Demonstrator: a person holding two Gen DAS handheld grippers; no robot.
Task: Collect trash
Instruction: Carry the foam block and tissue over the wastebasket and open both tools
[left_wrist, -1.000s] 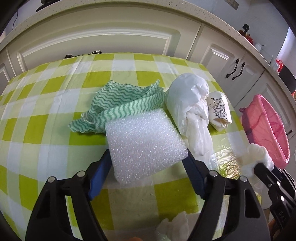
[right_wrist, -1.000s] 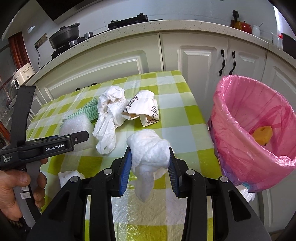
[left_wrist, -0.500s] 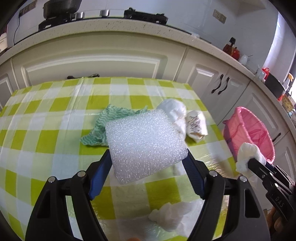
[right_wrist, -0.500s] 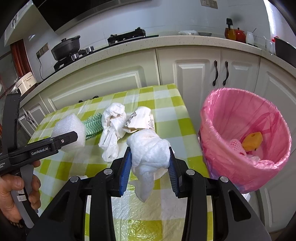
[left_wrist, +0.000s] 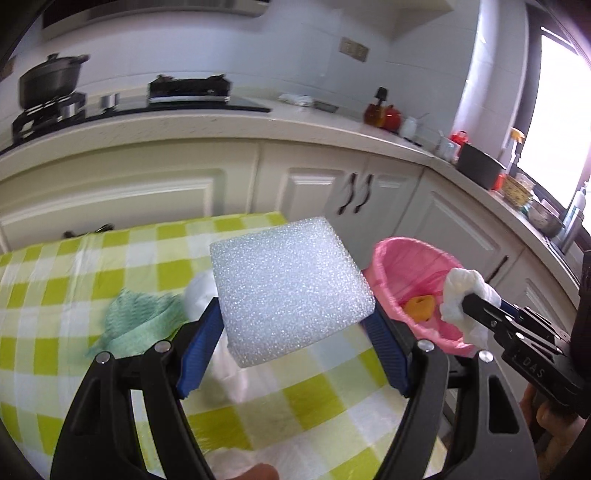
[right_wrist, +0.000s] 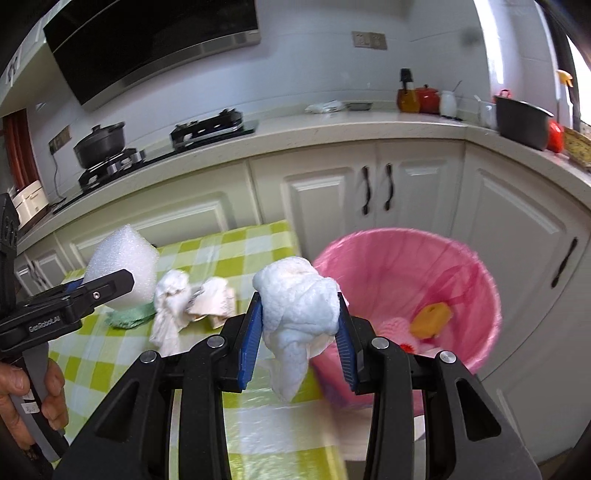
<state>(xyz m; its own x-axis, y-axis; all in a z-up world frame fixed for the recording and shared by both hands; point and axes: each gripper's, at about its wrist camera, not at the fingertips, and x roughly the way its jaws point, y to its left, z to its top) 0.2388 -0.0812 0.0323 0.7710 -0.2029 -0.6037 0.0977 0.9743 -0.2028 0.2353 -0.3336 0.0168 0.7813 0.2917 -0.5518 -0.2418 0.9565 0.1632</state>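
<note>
Left jaws: left gripper (left_wrist: 291, 343) clenched on white foam block (left_wrist: 290, 293), blue pads pressing both sides, block held up above the worktop (left_wrist: 110, 254).
Right jaws: right gripper (right_wrist: 299, 332) clenched on crumpled white tissue wad (right_wrist: 297, 306), a tail of tissue hanging down between the pads.
Foam block position: in the air over the right part of the checked cloth, short of the bin; in the right wrist view it shows at far left (right_wrist: 122, 271) in the other gripper.
Tissue wad position: in the left wrist view it sits at the bin's near rim (left_wrist: 467, 299); the right wrist view puts it just left of the bin mouth.
Bin: pink-lined trash bin (right_wrist: 469, 266) on the floor beside the worktop's right edge, in front of white cabinets; orange scrap (right_wrist: 430, 319) and pale bits inside.
Left on worktop: green wavy cloth (left_wrist: 138, 321), white plastic bag (right_wrist: 170, 310), crumpled printed paper cup (right_wrist: 212, 301), all close together; bag and cup touching, cloth just beside the bag.
Worktop cover: green and white check cloth, clear plastic sheet at near edge.
Blur: left wrist view soft around the bag.
</note>
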